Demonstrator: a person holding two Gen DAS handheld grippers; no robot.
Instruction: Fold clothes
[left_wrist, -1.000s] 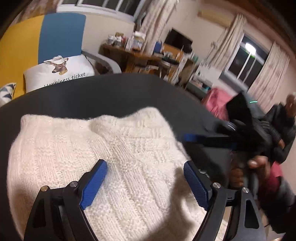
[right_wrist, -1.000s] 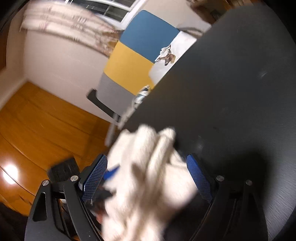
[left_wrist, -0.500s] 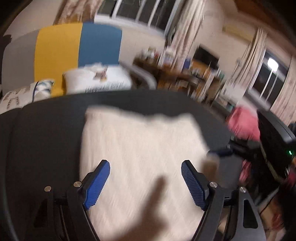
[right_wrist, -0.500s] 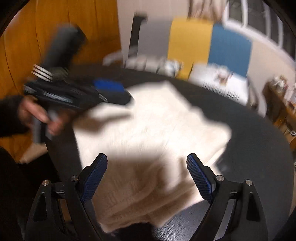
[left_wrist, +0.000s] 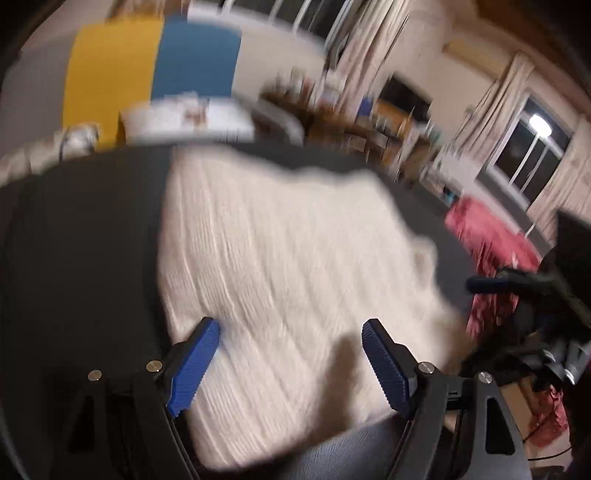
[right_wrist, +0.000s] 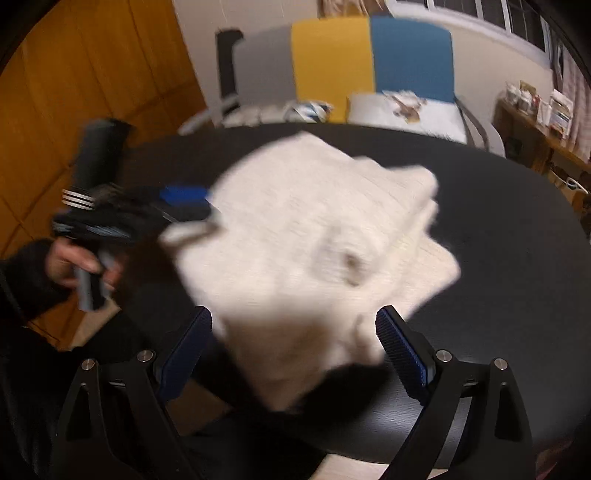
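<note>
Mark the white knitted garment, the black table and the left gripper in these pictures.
white knitted garment (left_wrist: 288, 266), left wrist view, middle of the knit.
black table (right_wrist: 517, 240), right wrist view, bare top right of the garment.
left gripper (left_wrist: 290, 363), left wrist view, midway between its blue fingertips, open.

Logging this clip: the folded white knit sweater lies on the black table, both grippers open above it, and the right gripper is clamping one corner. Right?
Not quite. The right gripper clamps nothing: the right wrist view shows its jaws spread wide over the white knit sweater. The rest stands: the sweater lies folded on the black table, and the left gripper is open too.
</note>
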